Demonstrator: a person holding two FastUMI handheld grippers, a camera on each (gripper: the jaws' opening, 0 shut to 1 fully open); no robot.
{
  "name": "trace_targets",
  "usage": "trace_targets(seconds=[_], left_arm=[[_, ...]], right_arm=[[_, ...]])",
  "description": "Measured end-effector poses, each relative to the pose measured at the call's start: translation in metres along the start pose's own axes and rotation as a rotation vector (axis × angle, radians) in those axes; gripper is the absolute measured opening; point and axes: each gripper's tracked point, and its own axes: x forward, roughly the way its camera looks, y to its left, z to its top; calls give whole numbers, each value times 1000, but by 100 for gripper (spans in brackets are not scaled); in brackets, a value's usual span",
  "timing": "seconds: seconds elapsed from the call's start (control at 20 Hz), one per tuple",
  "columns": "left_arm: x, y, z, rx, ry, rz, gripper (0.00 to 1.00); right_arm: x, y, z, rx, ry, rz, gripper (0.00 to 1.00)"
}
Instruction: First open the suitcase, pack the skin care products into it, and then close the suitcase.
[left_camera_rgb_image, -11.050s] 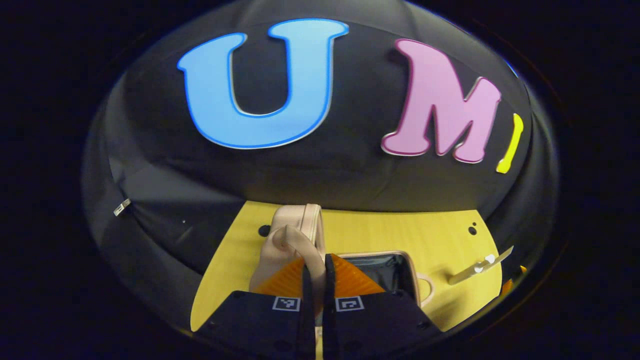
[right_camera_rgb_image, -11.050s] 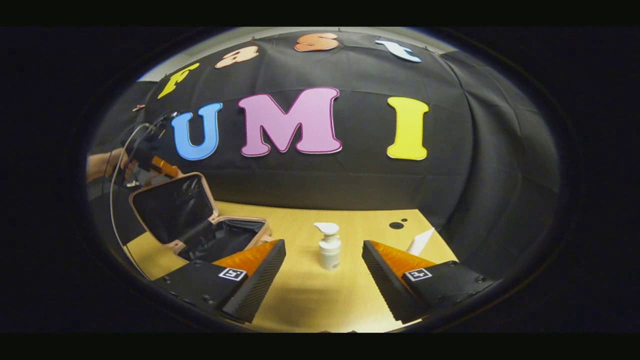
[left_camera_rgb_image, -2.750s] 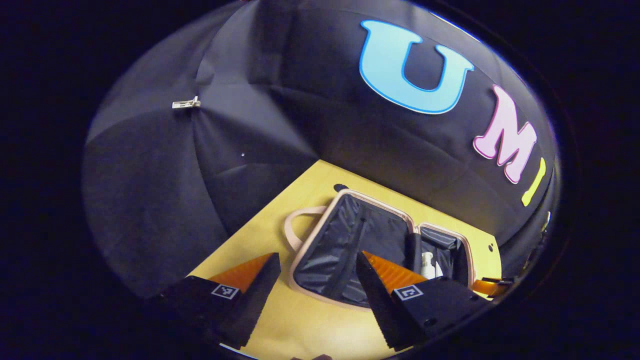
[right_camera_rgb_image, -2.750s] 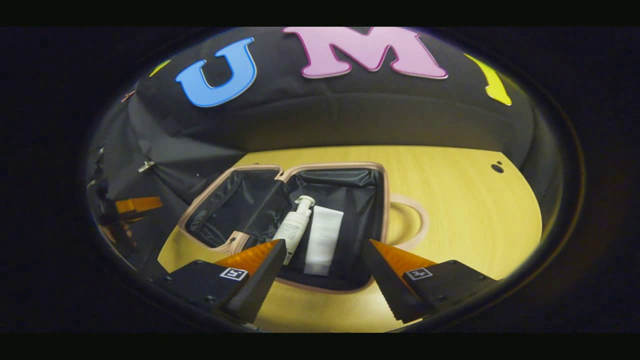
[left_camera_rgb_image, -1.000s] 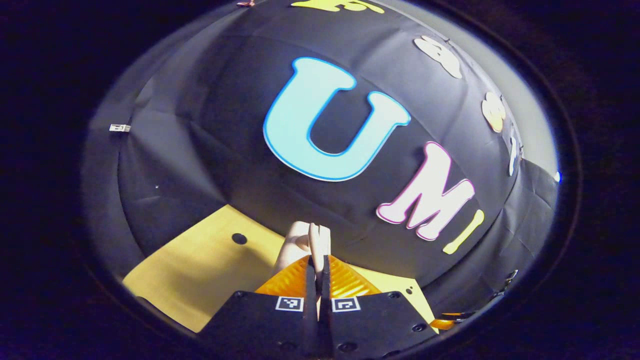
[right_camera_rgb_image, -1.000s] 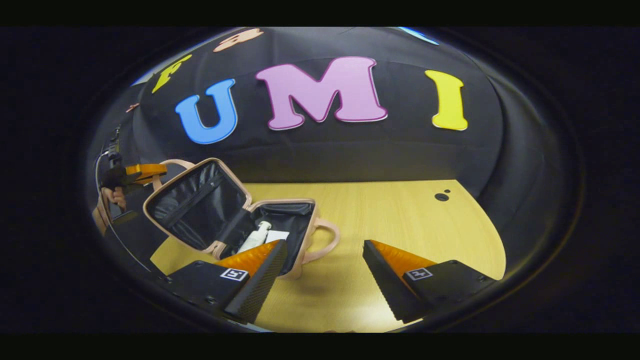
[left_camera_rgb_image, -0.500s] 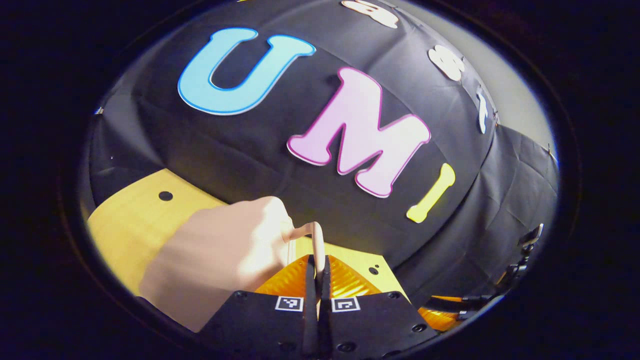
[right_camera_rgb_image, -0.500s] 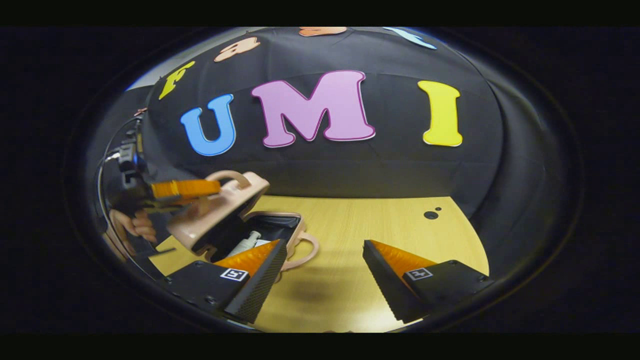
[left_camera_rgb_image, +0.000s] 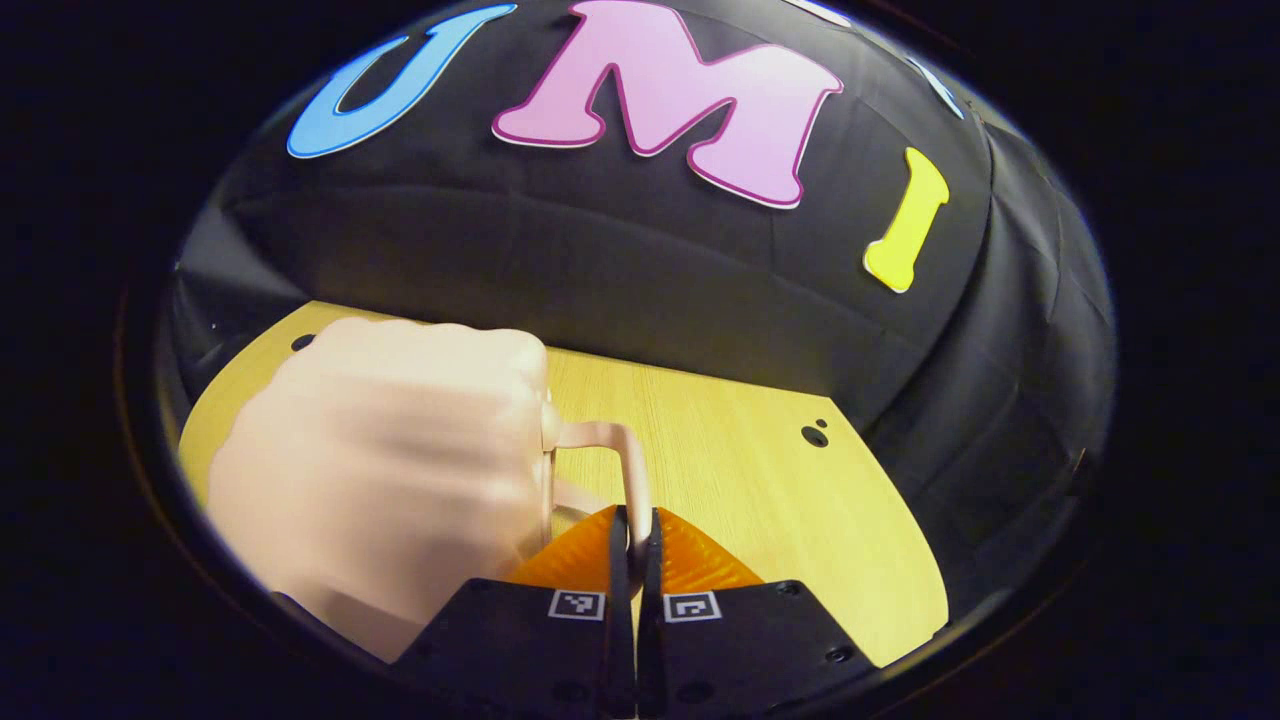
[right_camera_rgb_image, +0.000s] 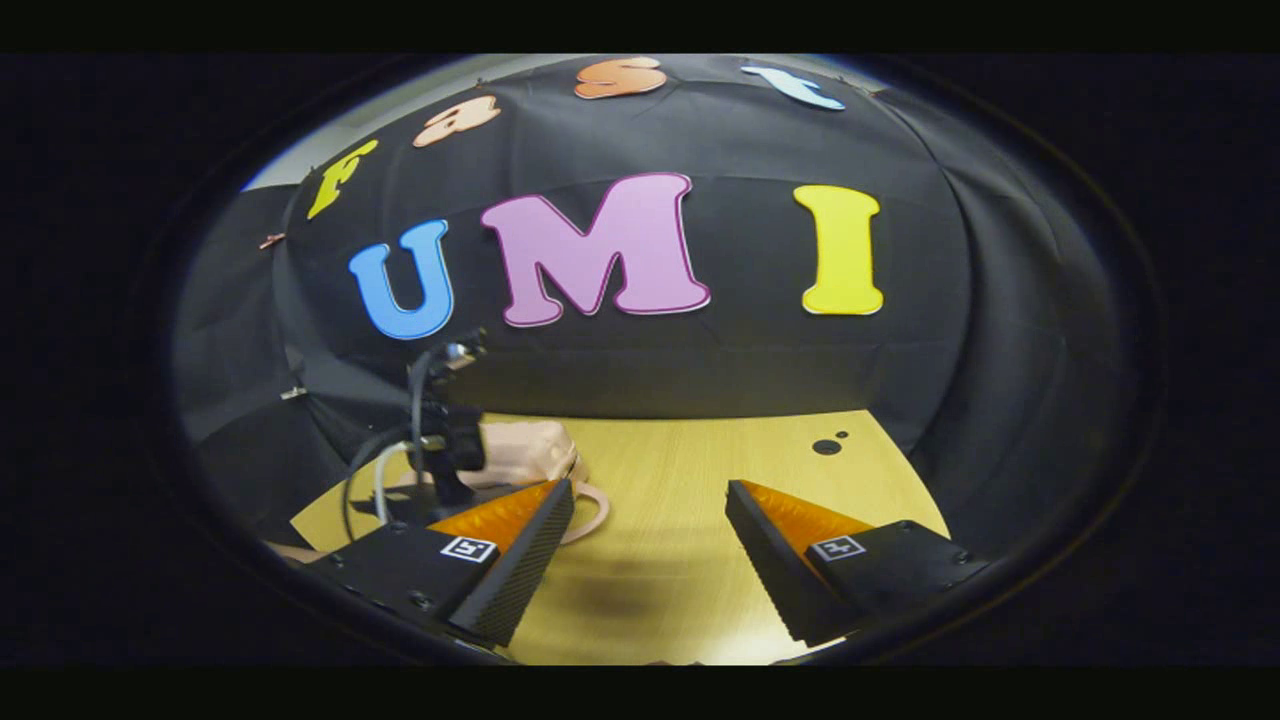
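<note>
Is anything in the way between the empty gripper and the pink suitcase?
Nothing visible blocks it. The right gripper is open over bare table, with the suitcase ahead to its left. The left gripper is beside the case, shut on its handle.

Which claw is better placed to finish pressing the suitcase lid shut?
Left. The left claw is clamped on the lid handle of the suitcase, above the lid. The right claw hangs open over bare table, beside the case.
</note>
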Motion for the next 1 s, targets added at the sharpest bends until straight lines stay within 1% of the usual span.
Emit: trace_targets(seconds=[0.05,0.1,0.15,0.2,0.25,0.3,0.35,0.4,0.45,0.55,0.6,0.7,0.75,0.85,0.9,1.0], left_arm=[[0,0,-4,12,-1,-5,9],[-6,-8,-3,-10,-2,-44,22],[-12,-15,3,-53,-18,-71,31],[-25,-21,11,-94,-37,-91,60],[-41,-19,23,-120,-62,-92,70],[-62,-17,35,-131,-94,-92,97],[-87,-13,48,-120,-134,-89,97],[-113,-7,63,-83,-180,-76,96],[-140,2,78,-17,-224,-39,96],[-195,29,111,157,-338,95,96],[-223,32,125,226,-383,124,96],[-279,31,135,308,-429,154,96],[-304,29,134,319,-449,153,96],[-343,31,134,291,-474,140,96],[-362,35,131,268,-491,147,96],[-383,47,111,245,-510,181,98]], right_arm=[[-5,-2,0,5,-2,-11,97],[-10,-2,2,6,-8,-24,97],[-18,7,-19,1,-19,-34,97],[-24,6,-15,-9,-32,-47,97],[-31,5,-9,-21,-52,-60,97],[-38,5,-3,-27,-71,-74,97],[-47,7,5,-25,-92,-87,97],[-55,10,13,-15,-115,-95,97],[-64,14,20,-4,-135,-100,97],[-79,19,33,2,-178,-123,97],[-91,18,40,-6,-200,-139,97],[-115,35,55,-44,-246,-146,97],[-128,46,62,-65,-270,-139,97],[-150,63,74,-87,-322,-129,97],[-159,73,77,-85,-336,-119,97],[-173,85,75,-69,-355,-108,97]])
